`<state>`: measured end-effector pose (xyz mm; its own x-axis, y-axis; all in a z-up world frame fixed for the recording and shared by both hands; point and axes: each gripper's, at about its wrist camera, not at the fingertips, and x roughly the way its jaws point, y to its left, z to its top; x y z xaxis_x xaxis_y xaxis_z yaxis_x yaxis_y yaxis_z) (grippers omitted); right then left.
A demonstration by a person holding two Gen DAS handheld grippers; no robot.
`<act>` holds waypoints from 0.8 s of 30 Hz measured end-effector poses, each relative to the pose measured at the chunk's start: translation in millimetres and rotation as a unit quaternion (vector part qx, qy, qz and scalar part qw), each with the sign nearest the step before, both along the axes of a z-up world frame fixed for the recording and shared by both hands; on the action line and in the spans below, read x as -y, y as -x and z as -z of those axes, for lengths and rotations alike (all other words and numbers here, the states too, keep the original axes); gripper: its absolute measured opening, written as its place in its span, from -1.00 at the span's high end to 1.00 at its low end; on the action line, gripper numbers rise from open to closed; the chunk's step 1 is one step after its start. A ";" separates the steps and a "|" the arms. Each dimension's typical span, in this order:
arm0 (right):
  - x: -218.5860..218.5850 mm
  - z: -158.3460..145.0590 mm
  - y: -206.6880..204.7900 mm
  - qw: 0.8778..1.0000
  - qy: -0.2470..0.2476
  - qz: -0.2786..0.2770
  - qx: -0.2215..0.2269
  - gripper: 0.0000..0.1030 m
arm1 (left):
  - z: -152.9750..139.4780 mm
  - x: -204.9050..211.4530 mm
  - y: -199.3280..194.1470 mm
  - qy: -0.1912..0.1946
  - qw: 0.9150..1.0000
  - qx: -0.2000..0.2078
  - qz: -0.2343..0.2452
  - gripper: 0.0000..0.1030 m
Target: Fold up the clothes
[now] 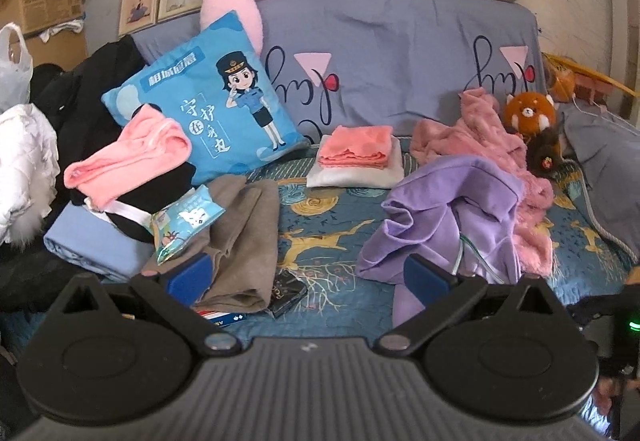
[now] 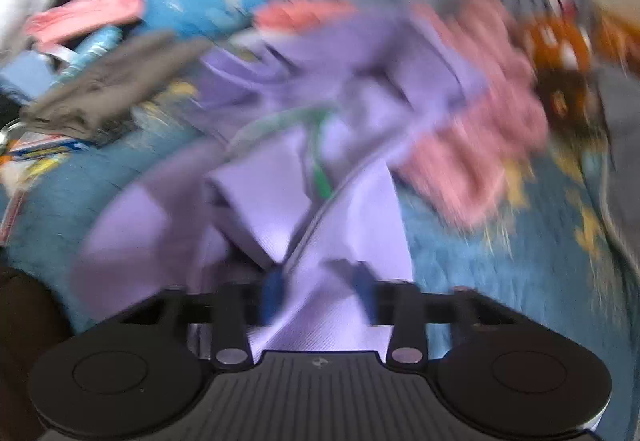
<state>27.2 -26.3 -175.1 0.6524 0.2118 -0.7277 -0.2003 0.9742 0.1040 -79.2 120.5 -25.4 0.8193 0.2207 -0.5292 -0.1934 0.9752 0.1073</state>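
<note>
Crumpled lilac cotton garment (image 2: 344, 225) lies pinched in the right tool (image 2: 320, 295); beside the garment, the left tool (image 1: 308, 273) hangs spread, empty.

A crumpled lilac hoodie (image 1: 452, 217) lies heaped toward the bed's right side, partly over a fuzzy pink garment (image 1: 492, 145), its green drawstring showing.

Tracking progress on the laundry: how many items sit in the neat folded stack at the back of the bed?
2: a coral folded cloth on top, and a white folded cloth beneath it, in front of the grey-blue sofa back. Thinner layers may be hidden between them.
</note>
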 end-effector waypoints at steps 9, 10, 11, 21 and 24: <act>129.5 -40.6 3.1 0.975 0.016 0.208 0.077 0.90 | -0.3 14.2 -1.1 -0.013 1.000 -0.009 0.017 -0.99; 148.0 -51.6 2.9 0.968 0.025 0.233 0.092 0.90 | 0.2 16.1 -1.4 -0.015 1.000 -0.010 0.020 -0.99; 163.4 -60.1 2.0 0.961 0.029 0.255 0.102 0.90 | 0.9 17.3 -2.3 -0.016 1.000 -0.011 0.022 -0.99; 197.5 -60.8 -37.5 0.938 0.155 0.305 0.050 0.85 | 5.4 21.1 -7.7 -0.017 0.999 -0.018 0.029 -0.99; 172.5 -40.9 -24.5 0.931 0.192 0.307 0.049 0.47 | 6.1 20.9 -7.8 -0.019 0.999 -0.019 0.030 -0.99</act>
